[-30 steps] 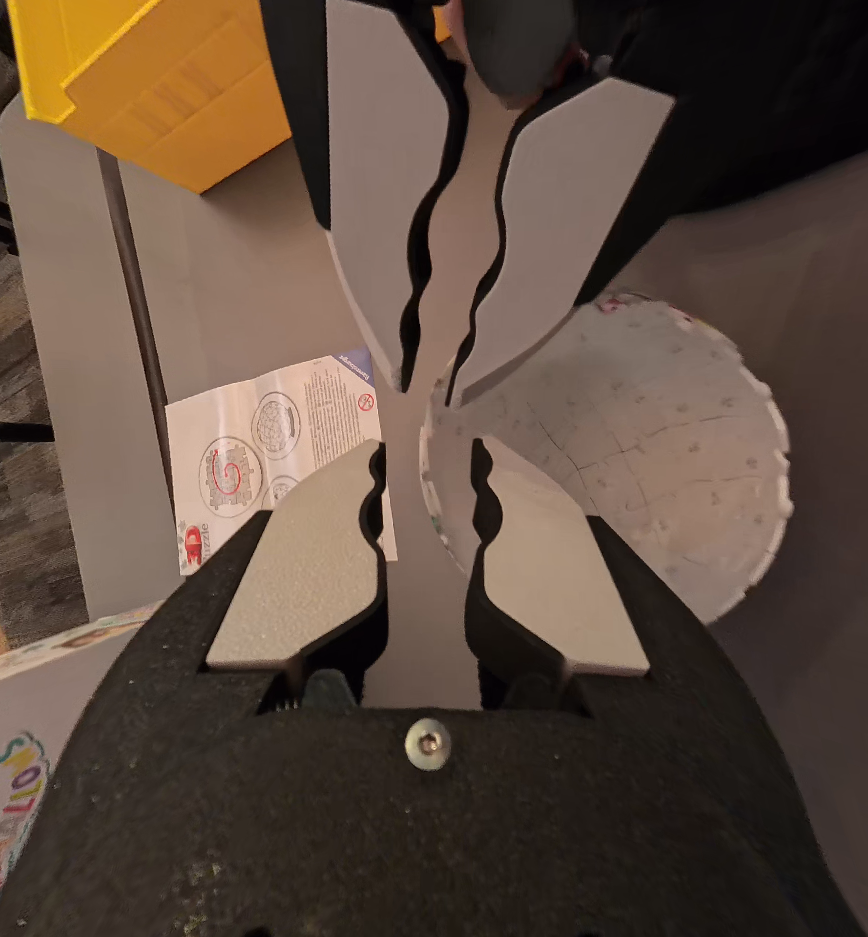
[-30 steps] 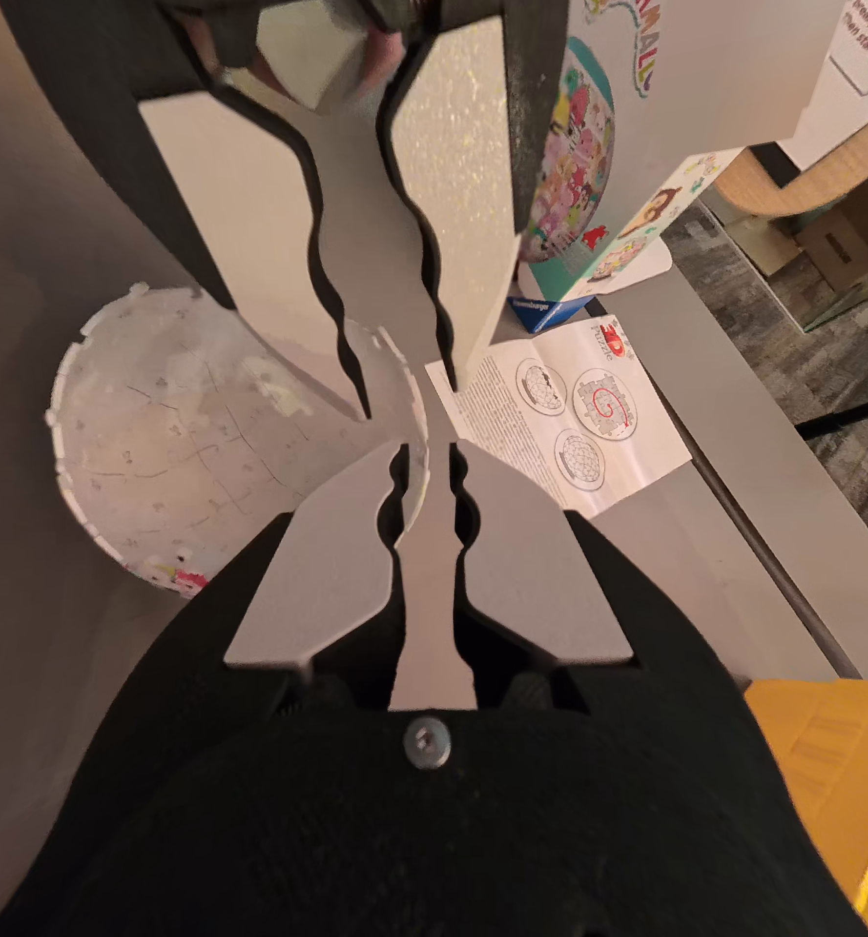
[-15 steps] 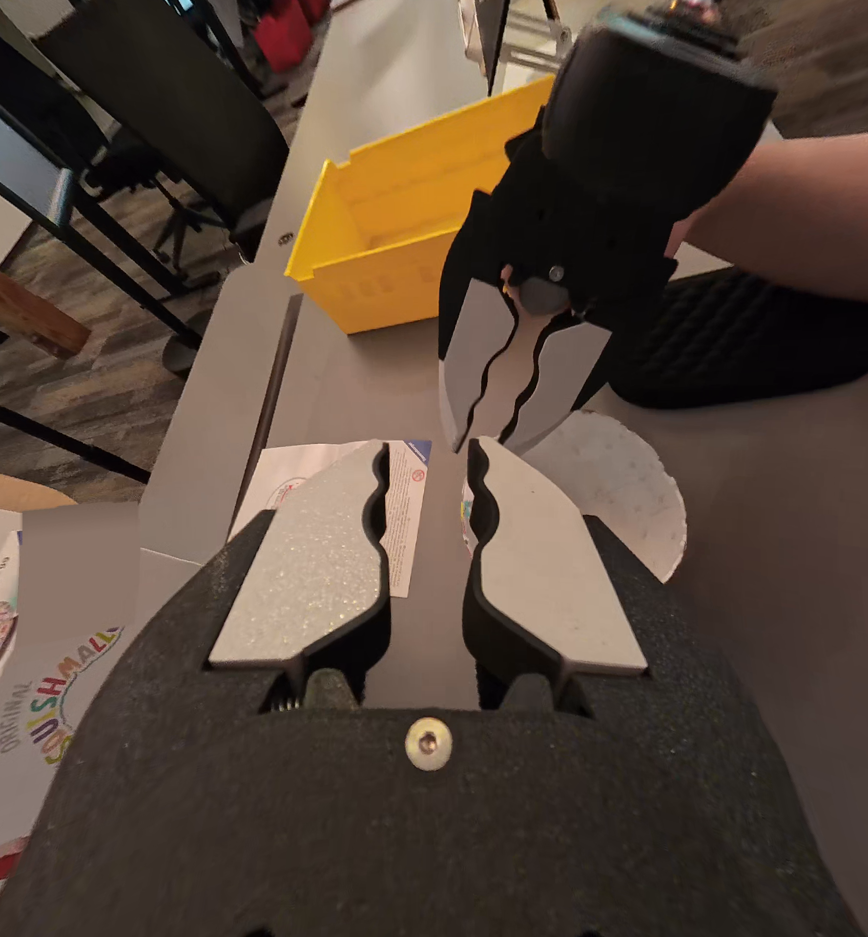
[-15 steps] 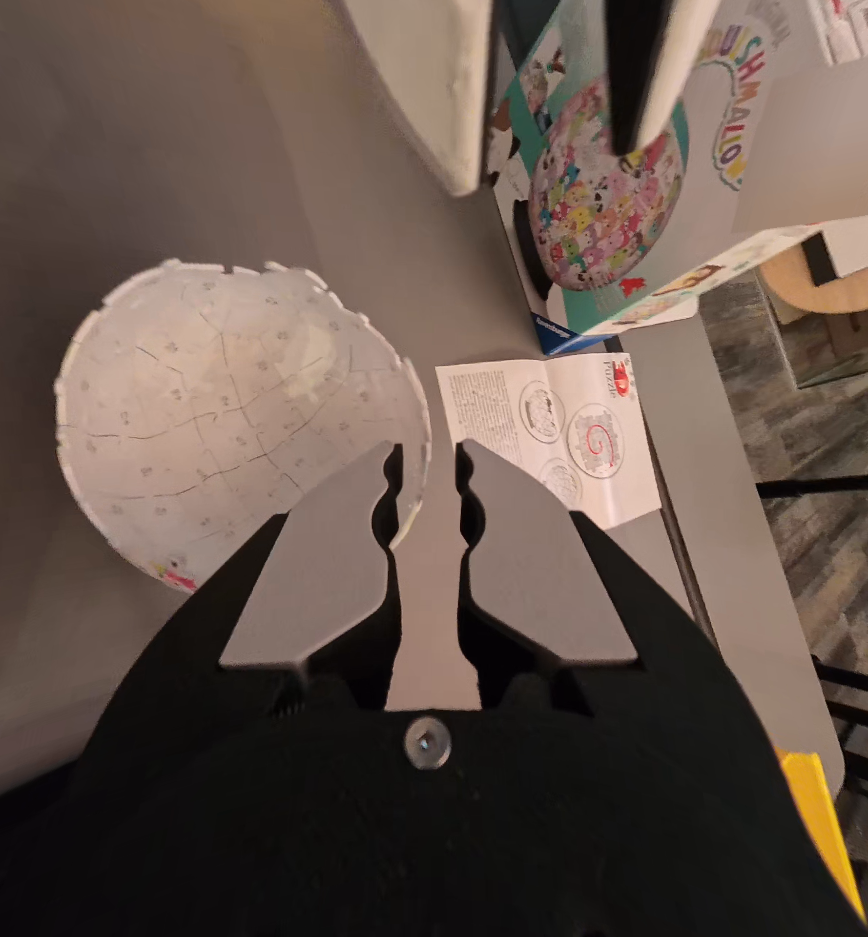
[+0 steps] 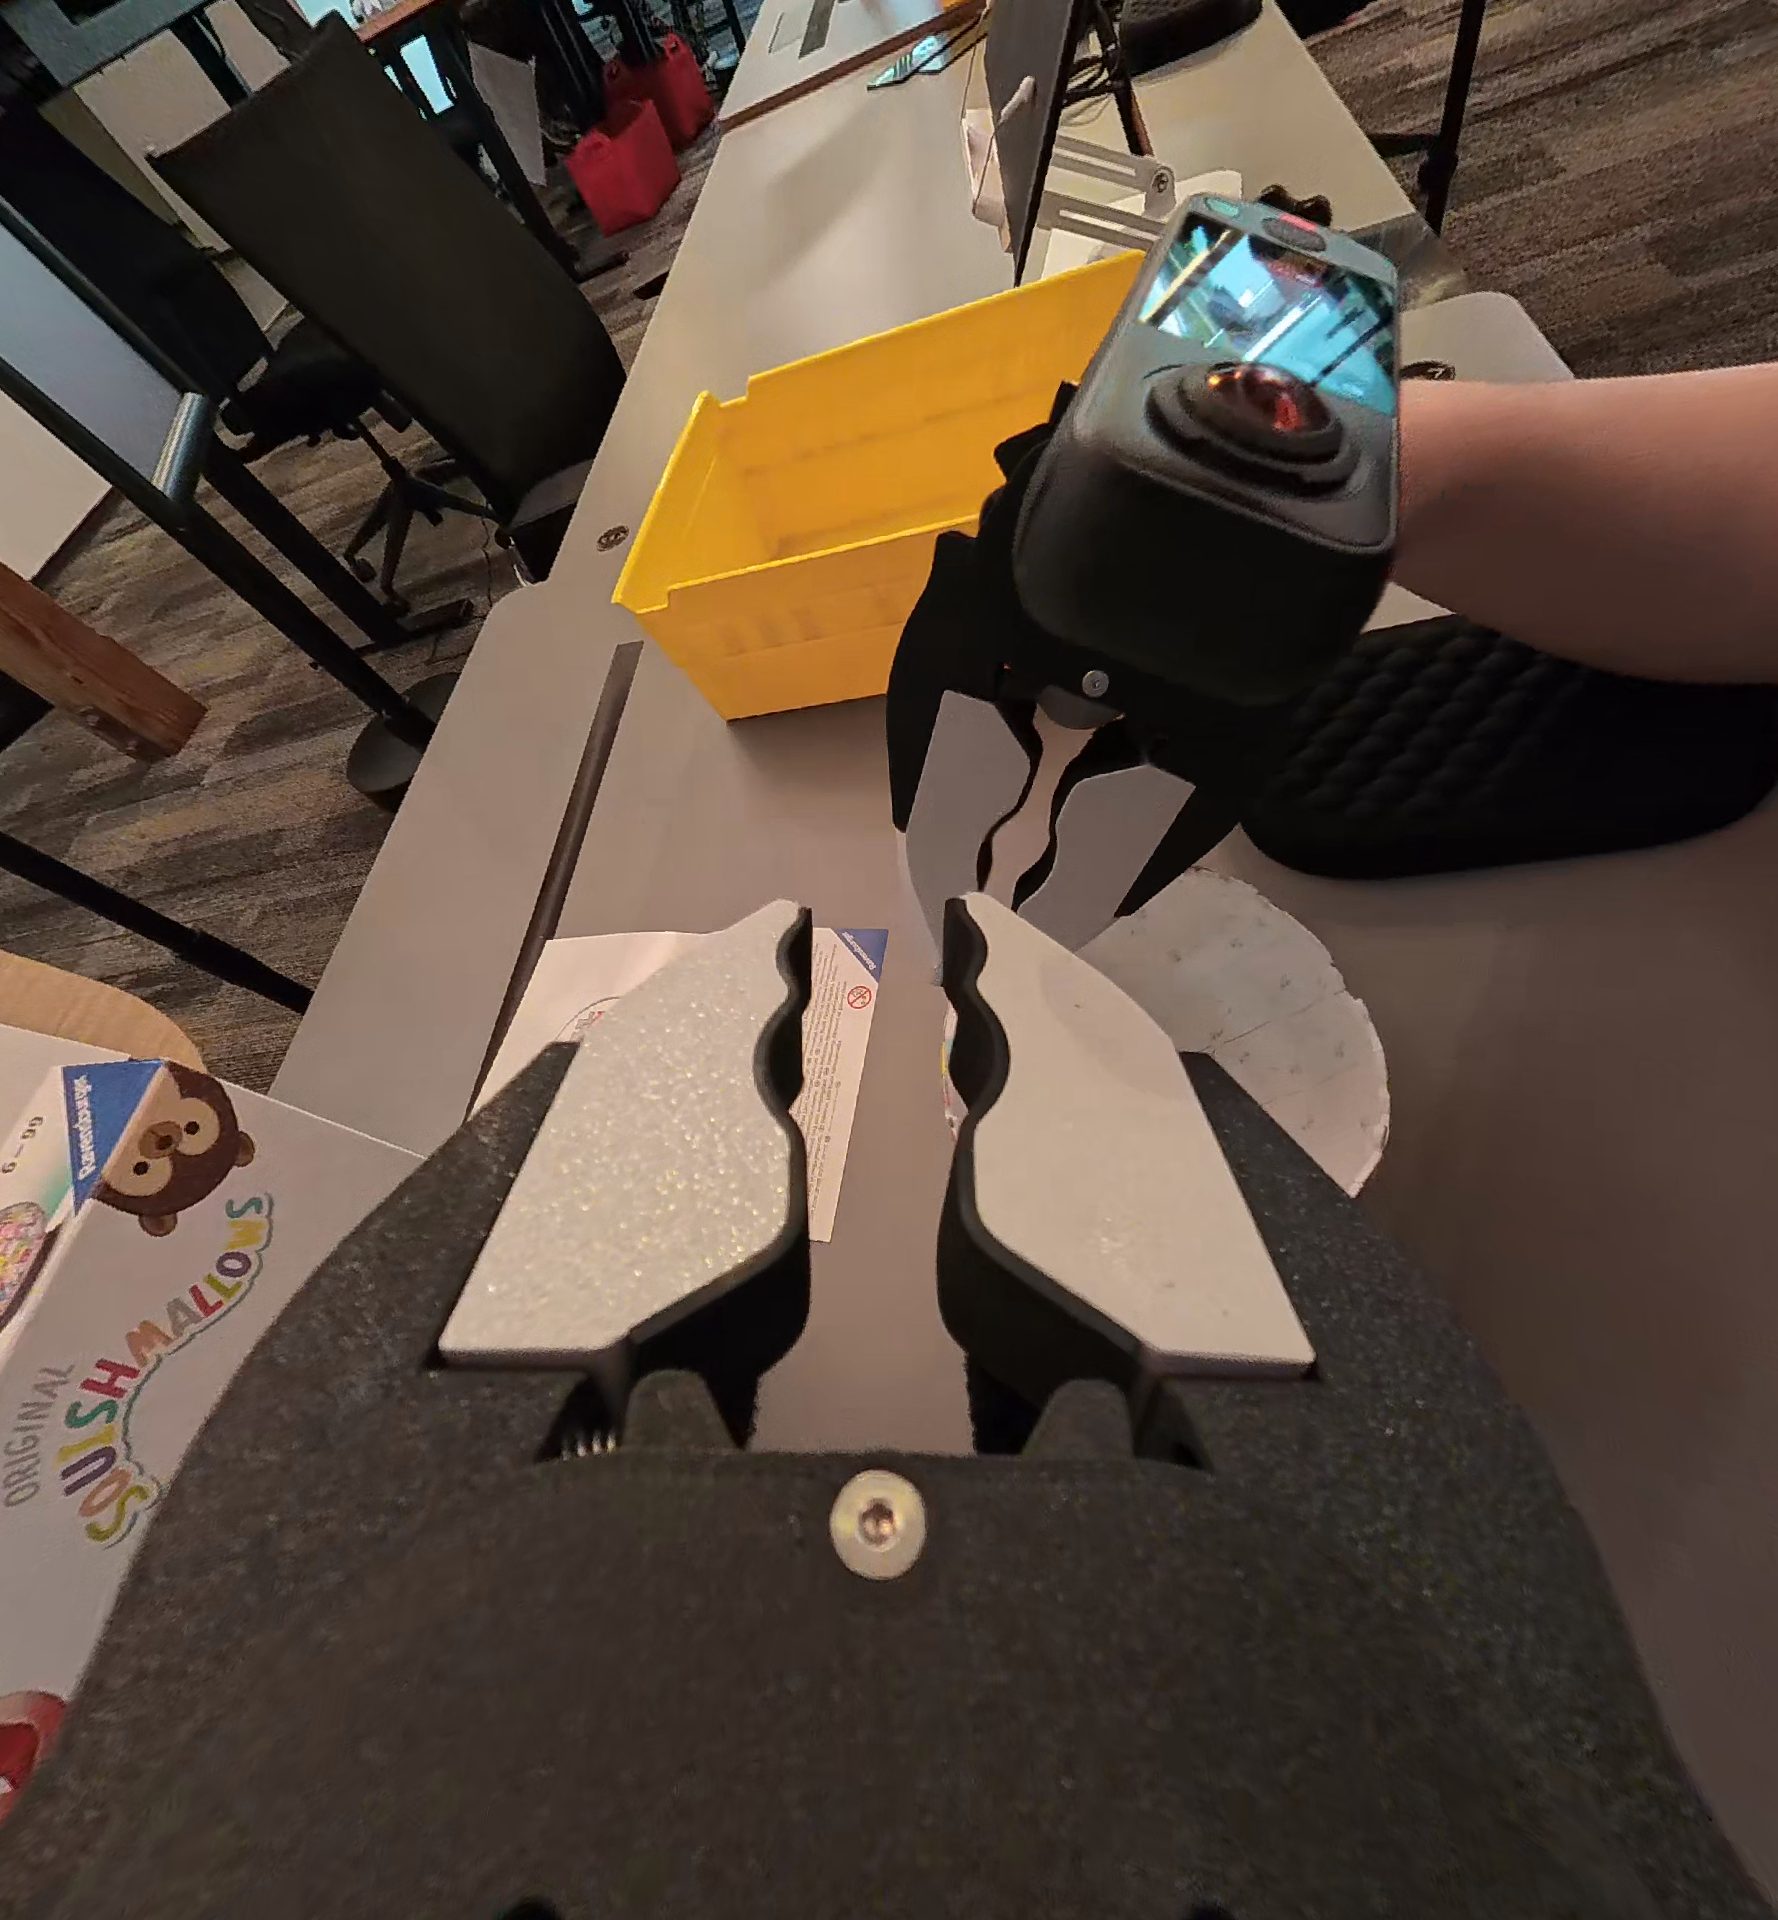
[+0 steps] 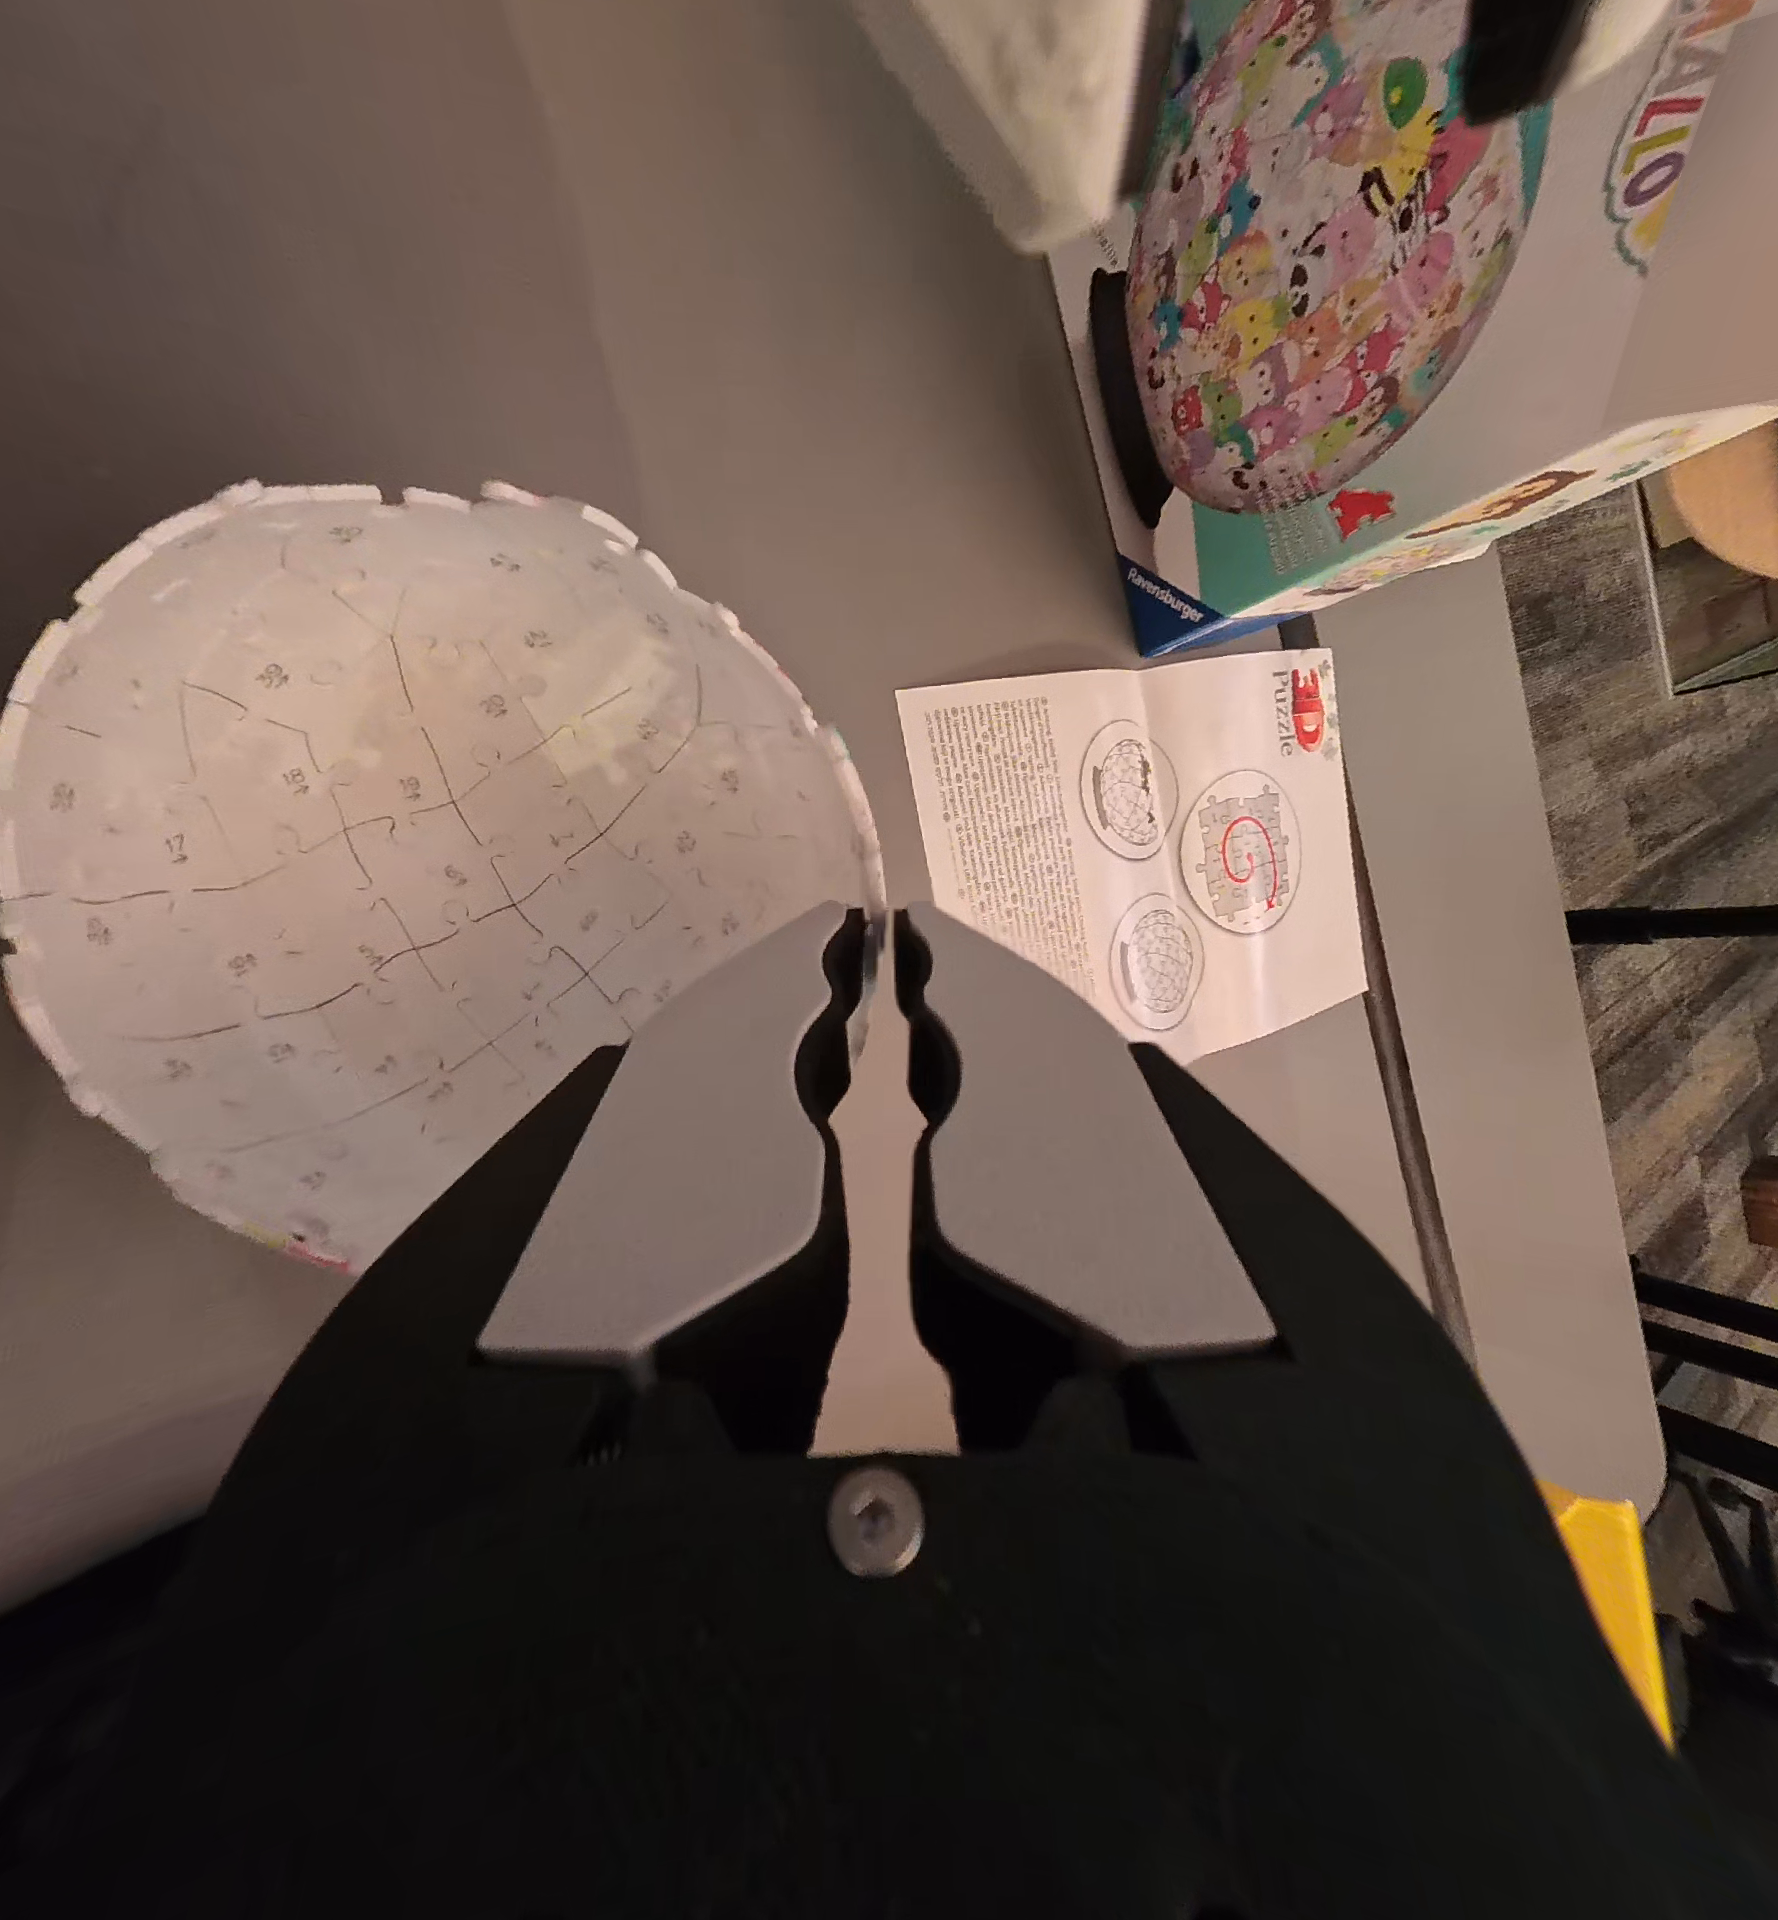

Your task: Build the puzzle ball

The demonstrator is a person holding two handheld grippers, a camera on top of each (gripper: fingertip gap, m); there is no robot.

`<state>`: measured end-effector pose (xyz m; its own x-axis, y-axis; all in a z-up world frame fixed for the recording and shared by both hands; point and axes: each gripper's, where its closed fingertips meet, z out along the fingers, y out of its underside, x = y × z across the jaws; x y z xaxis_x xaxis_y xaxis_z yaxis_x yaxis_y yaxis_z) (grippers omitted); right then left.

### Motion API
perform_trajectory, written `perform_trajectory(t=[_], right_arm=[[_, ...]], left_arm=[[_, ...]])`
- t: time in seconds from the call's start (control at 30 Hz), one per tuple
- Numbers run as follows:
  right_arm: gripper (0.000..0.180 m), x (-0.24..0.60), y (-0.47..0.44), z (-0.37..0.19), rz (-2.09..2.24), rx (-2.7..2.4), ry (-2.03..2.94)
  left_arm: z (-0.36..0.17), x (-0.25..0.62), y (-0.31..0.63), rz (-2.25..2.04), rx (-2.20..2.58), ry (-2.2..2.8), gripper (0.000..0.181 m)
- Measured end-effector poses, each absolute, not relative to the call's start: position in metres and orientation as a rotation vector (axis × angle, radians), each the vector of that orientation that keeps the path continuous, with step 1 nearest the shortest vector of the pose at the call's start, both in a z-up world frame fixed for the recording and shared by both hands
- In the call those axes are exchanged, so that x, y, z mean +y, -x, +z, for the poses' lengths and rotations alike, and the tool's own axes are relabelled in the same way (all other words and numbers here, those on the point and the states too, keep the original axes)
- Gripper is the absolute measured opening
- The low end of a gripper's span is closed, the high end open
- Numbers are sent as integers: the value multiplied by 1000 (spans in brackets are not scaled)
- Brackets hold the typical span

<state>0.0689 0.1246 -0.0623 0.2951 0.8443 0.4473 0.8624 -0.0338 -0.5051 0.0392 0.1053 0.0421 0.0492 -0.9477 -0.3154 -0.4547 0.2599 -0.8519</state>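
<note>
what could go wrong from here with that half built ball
1. The right gripper has its jaws nearly shut on the thin rim of the half-built puzzle shell; squeezing or tugging there could pop pieces apart along the seams.
2. The shell rests tilted on its curved side on the table, so a nudge may roll it.
3. The left gripper is open and holds nothing, so nothing steadies the shell.

My left black foam-padded gripper with grey metal fingers (image 5: 877,920) hangs level, jaws parted with a clear gap, nothing between them. My right black gripper with grey wavy-edged fingers (image 6: 872,912) points steeply down, jaws nearly closed, thin slit left. Bare forearm (image 5: 1633,520) behind it.
</note>
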Motion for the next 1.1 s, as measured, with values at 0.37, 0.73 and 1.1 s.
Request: perform_trajectory(t=[0.37,0.73,1.1], right_arm=[[4,124,-66,-61,-9,-1501,1846],[14,120,-86,-70,170,-1387,1985],[7,122,-87,-77,186,-1359,2053]], left_arm=[[39,103,-41,-647,1572,1345,23],[38,102,-41,-654,1574,1350,23],[36,103,-42,-657,1576,1354,22]])
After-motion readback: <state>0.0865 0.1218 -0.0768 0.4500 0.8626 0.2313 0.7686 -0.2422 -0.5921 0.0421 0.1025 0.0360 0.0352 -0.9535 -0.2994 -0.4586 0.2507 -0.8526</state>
